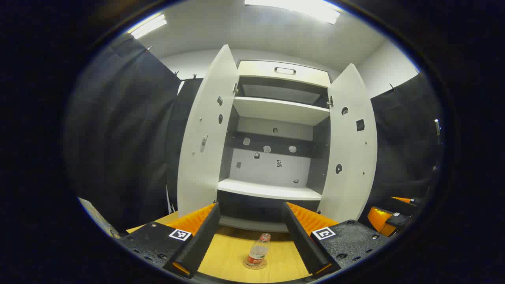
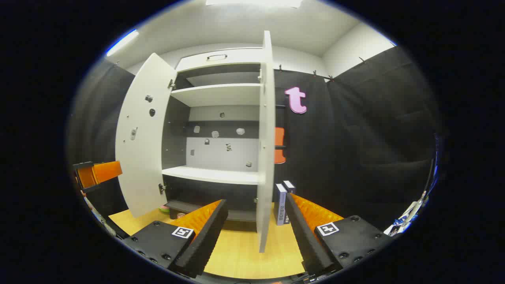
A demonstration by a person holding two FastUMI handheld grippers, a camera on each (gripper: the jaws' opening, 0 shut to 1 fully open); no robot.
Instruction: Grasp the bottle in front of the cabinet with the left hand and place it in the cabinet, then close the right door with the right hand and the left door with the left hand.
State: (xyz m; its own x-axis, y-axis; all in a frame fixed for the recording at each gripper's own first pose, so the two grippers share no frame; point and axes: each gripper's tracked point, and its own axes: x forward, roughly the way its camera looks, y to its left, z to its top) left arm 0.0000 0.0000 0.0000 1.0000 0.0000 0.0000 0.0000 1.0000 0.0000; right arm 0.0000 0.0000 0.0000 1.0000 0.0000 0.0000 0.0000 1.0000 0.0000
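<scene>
Left tongs: released, jaws spread wide, nothing between the fingers; aimed straight at the open cabinet front. They also show in the right gripper view at the far left edge, beside the left door.
Right tongs: released, jaws wide apart, gripping nothing; the edge of the right door stands in the gap between them, farther off. Seen in the left gripper view low at the right edge, beside the right door.
Bottle: clear plastic, red cap and red label, upright on the tabletop in front of the cabinet; it sits in the gap between the left tongs' fingers, touching neither.
Cabinet: white, tall, dark inner walls, a handle on the top panel; two white shelves in view, upper and lower, both bare.
Left door: swung open outward.
Right door: swung open outward; in the right gripper view it is seen nearly edge-on.
Back panel: small pale and dark fittings scattered across it, too small to tell what they are.
Tabletop: light wood, carries the bottle and the cabinet.
Books: two upright, just right of the right door, on the tabletop.
</scene>
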